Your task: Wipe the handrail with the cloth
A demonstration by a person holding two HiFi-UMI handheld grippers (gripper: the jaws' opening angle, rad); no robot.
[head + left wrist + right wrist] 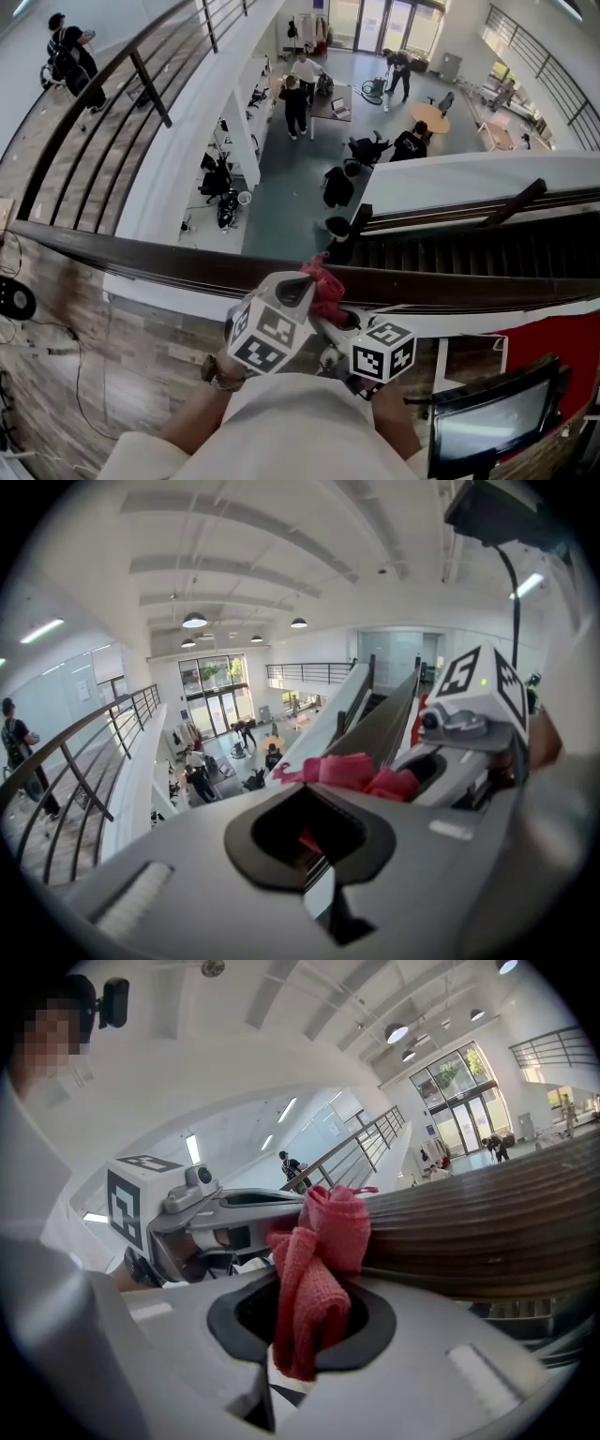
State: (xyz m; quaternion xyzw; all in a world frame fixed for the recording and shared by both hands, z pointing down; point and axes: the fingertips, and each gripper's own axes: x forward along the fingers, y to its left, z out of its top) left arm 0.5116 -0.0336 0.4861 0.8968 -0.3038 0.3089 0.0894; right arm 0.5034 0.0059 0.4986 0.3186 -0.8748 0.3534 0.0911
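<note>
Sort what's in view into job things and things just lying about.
Job: red cloth, wooden handrail, left gripper and right gripper, both shut on the cloth.
Lying about: black round object on the floor, dark screen.

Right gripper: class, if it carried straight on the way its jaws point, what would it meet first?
Probably the dark wooden handrail. The right gripper has its jaws shut on a red cloth, whose bunched end lies against the rail just ahead, though depth is hard to judge.
</note>
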